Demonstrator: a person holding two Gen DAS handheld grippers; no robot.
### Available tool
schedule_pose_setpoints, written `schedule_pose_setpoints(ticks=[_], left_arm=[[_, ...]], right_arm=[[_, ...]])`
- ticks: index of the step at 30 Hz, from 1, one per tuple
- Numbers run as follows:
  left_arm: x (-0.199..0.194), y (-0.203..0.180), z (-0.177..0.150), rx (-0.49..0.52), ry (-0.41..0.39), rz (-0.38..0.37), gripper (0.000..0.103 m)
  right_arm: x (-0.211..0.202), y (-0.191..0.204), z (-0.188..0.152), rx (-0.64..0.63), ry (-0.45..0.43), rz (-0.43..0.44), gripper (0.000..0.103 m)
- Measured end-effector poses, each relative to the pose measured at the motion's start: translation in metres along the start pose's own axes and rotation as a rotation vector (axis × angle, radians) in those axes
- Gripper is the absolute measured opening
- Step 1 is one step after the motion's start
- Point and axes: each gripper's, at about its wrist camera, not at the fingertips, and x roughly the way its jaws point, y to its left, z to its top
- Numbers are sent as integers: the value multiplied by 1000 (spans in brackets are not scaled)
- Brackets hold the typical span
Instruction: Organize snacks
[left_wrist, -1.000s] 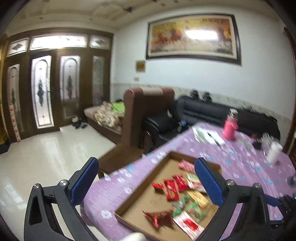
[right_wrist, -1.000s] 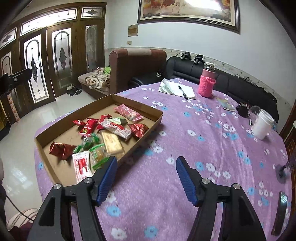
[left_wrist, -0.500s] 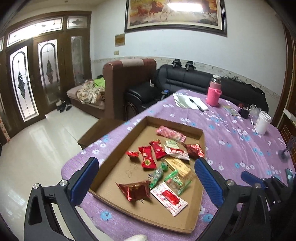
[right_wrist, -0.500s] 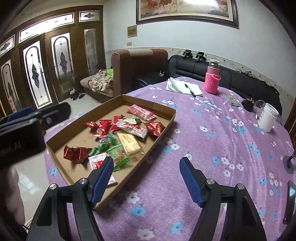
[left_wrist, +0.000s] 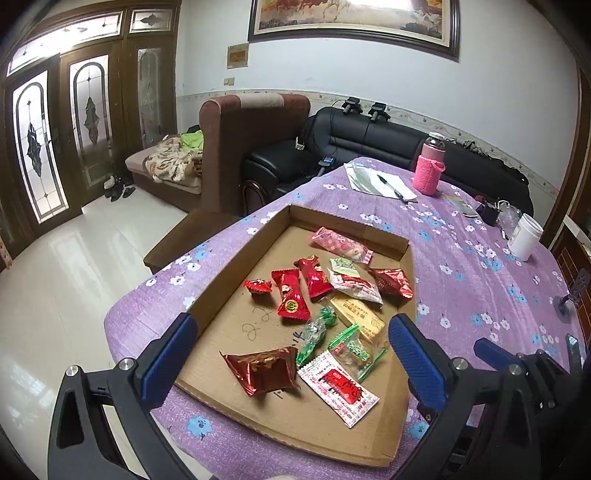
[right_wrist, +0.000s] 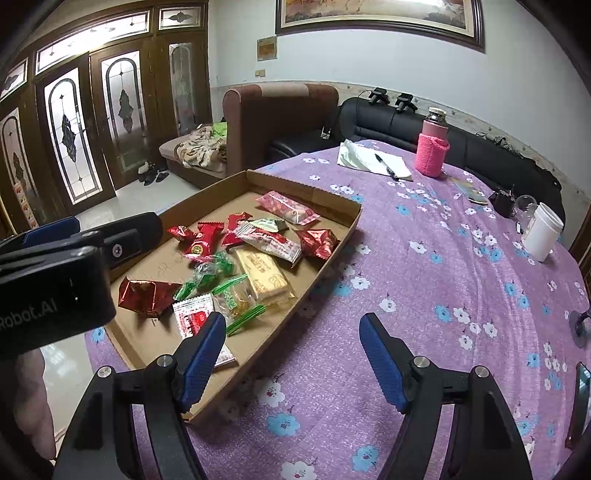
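The left gripper (left_wrist: 291, 347) hangs spread and empty over the cardboard tray (left_wrist: 236, 258); wrapped snacks (left_wrist: 317, 314) lie inside at its twelve o'clock. The right gripper (right_wrist: 293, 354), likewise spread and empty, hovers over the purple tablecloth (right_wrist: 424, 280), tray at ten o'clock.

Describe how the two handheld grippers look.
Both the left gripper and right gripper have black frames, silver screws and ribbed blue pads. White lettering ending "Robot.AI" marks the left one's black body. No cables or sleeves show.
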Motion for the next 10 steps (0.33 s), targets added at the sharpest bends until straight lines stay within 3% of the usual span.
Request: schedule_pose_setpoints(ticks=[7, 10], left_arm=[[5, 1, 0, 3, 9, 0, 103], [4, -9, 3, 29, 14, -34, 103]], right_arm=[[6, 11, 0, -23, 10, 14, 79], [4, 5, -1, -12, 7, -3, 79]])
